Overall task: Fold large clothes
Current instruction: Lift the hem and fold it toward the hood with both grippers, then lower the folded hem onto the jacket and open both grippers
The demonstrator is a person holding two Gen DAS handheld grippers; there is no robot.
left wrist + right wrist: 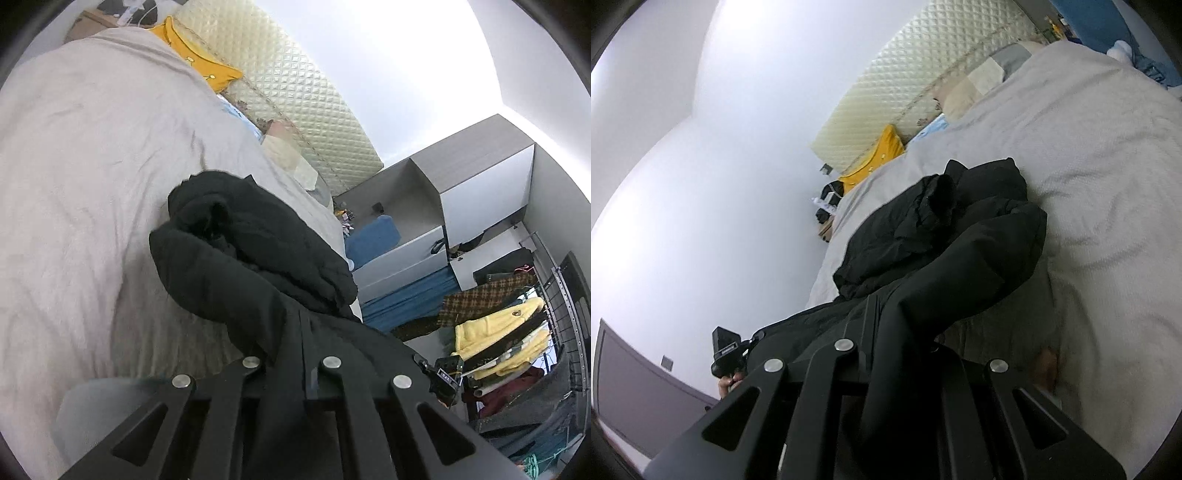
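Note:
A large black padded jacket point(251, 254) lies bunched on the grey bed cover point(74, 177). My left gripper point(295, 332) is shut on the jacket's near edge; the cloth hides its fingertips. The jacket also shows in the right wrist view point(953, 236), draped over my right gripper point(886, 317), which is shut on its near edge. The other gripper shows at the lower left of the right wrist view point(727, 354).
A quilted cream headboard point(295, 92) and a yellow garment point(207, 66) are at the bed's far end. A grey wardrobe point(480, 177), blue bedding point(406, 295) and a rack of hanging clothes point(498, 332) stand to the right. A white wall point(720, 166) is left of the bed.

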